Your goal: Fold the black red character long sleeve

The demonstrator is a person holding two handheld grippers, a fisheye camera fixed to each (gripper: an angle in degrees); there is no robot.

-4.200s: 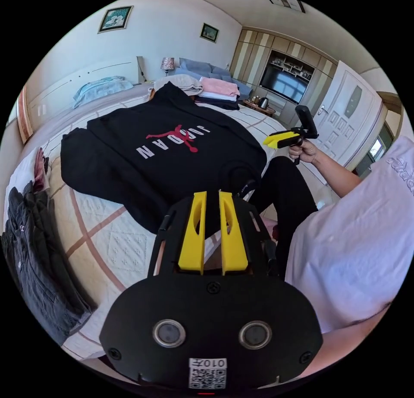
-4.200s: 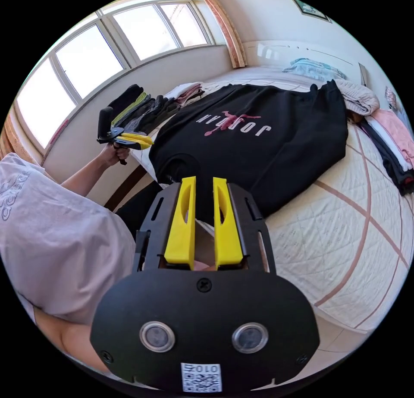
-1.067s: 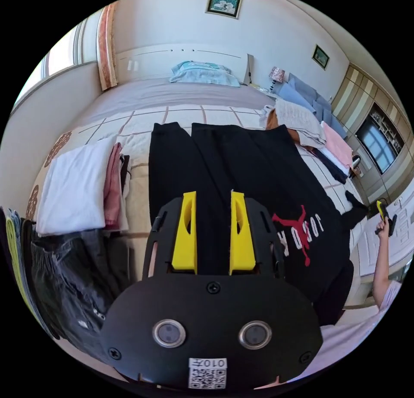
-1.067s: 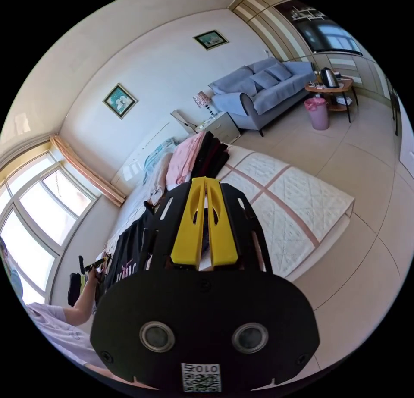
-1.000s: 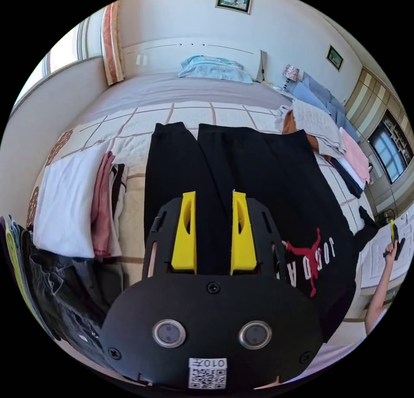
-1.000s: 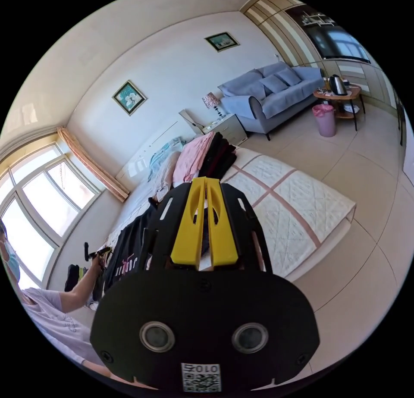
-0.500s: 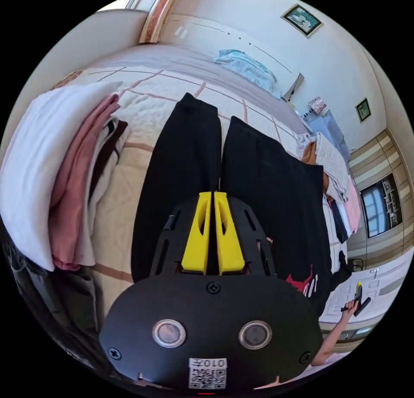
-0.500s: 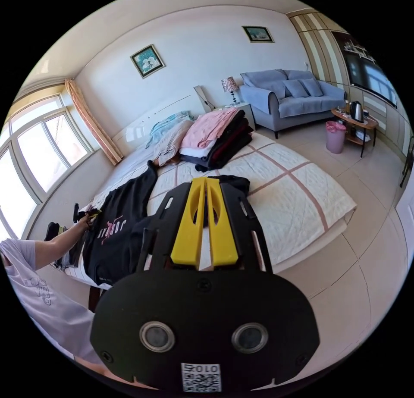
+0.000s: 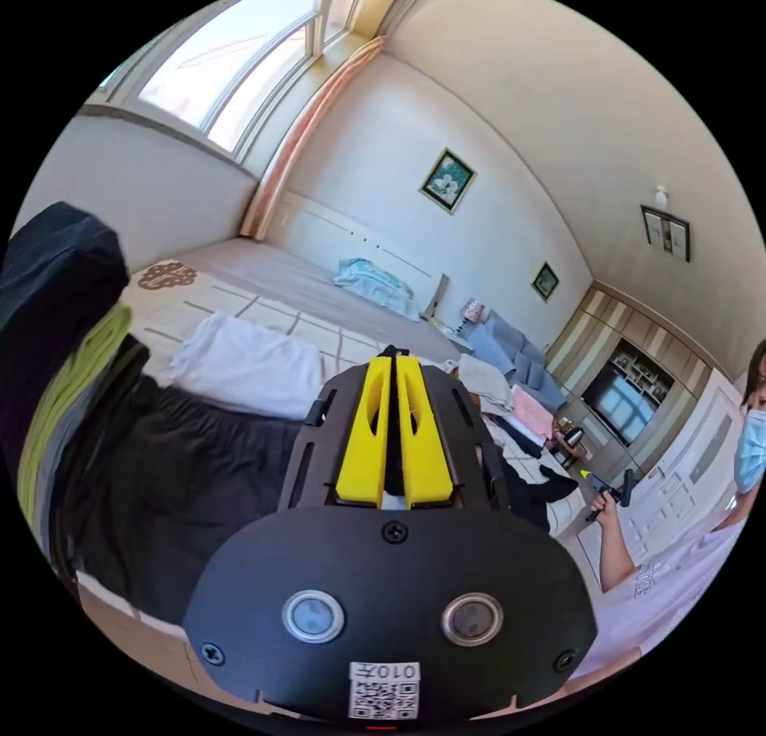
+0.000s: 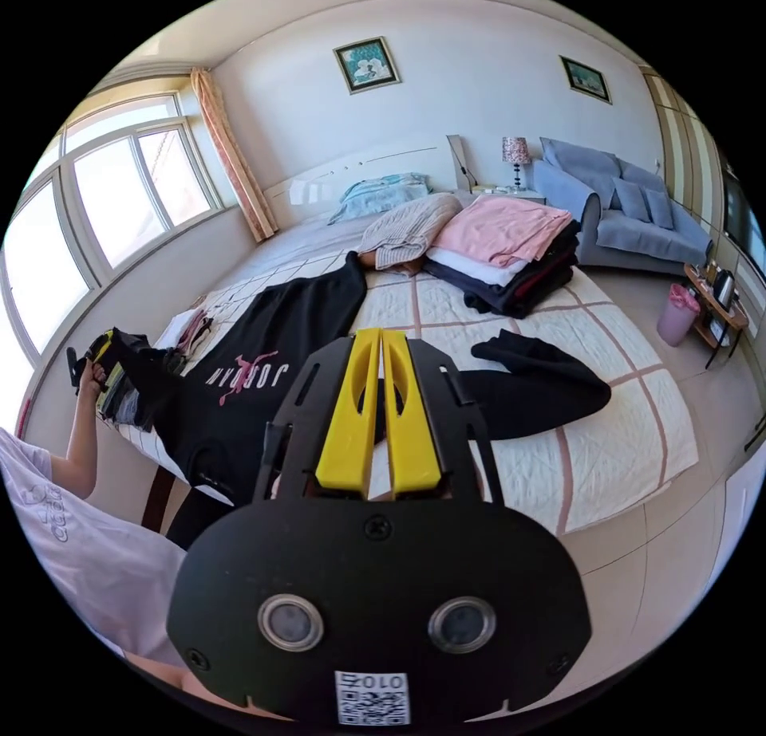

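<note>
The black long sleeve with its red figure print lies across the quilted bed. My right gripper is shut on one black sleeve, which is drawn out sideways over the quilt. A hand holds my left gripper raised at the bed's window side, with the other sleeve hanging from it. In the left gripper view, my left gripper is shut with black cloth pinched between its yellow jaws. My right gripper shows small and far off, beside black cloth.
A stack of folded pink, white and dark clothes and a beige knit sit near the headboard. A pile of dark and green garments and a white folded piece lie by the window. A sofa and a pink bin stand beyond the bed.
Both grippers closed on the sleeves and pulled them outward to opposite sides. The left gripper has lifted its sleeve off the bed, so its camera now faces the room.
</note>
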